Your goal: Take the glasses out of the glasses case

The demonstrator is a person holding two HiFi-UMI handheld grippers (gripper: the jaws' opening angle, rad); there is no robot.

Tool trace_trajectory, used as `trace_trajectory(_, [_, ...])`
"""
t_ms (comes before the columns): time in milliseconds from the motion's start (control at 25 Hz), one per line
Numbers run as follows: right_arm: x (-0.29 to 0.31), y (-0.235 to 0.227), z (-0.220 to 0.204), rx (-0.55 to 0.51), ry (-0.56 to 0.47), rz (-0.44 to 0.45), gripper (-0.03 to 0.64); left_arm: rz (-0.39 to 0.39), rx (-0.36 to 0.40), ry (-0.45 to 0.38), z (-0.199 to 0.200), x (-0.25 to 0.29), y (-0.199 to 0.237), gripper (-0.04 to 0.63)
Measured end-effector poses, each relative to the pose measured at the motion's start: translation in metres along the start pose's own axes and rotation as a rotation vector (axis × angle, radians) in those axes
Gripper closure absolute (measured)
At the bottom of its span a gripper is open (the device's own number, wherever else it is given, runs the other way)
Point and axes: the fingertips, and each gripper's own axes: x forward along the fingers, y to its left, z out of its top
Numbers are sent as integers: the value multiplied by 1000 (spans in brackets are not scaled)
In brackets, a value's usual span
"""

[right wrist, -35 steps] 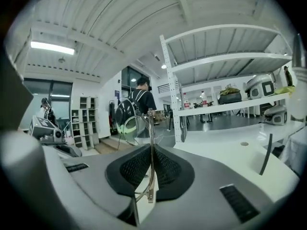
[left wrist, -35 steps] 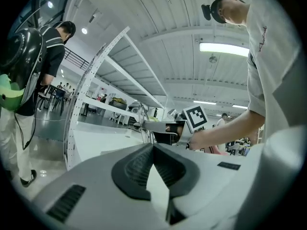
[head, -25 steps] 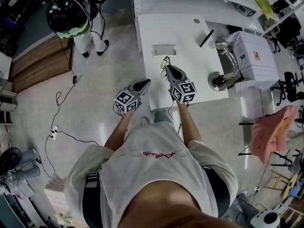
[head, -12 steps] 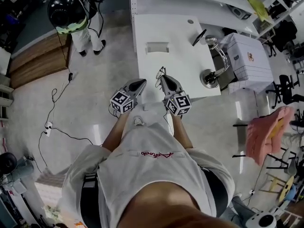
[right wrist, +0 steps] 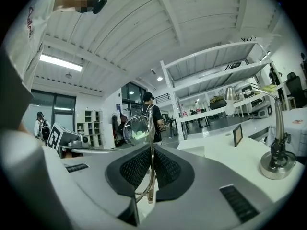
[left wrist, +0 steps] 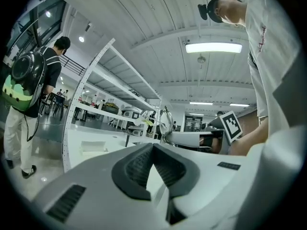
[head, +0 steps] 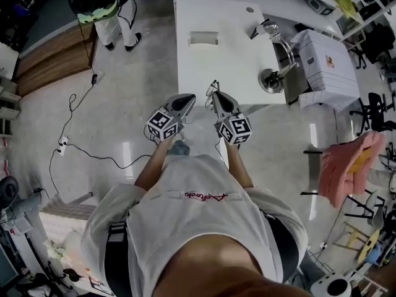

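— Presently, where are the glasses (right wrist: pixel 136 130)?
— Clear of the oblong white case (head: pixel 204 38). The right gripper (right wrist: pixel 151 148), held level, pinches their thin metal temple between ribbed black pads; the round lens stands upright.
— And the left gripper (left wrist: pixel 152 145)?
— Level alongside, pads pressed together, empty, near the white table (head: pixel 232 67) edge.

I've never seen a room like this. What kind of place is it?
Probably a lab or workshop, not a home: there's a white worktable, tall metal shelves, and cables trailing across a shiny floor.
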Motion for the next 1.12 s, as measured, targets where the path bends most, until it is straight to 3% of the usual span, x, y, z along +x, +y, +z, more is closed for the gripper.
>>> trace_trajectory(480, [-66,53,-26,-13,30,42,604,36,-18,-12,-29,-46,-65,591])
trace_trajectory(1120, [-111,88,-17,-67,2,37,604,48,1,-58,-33,-88,-112,591])
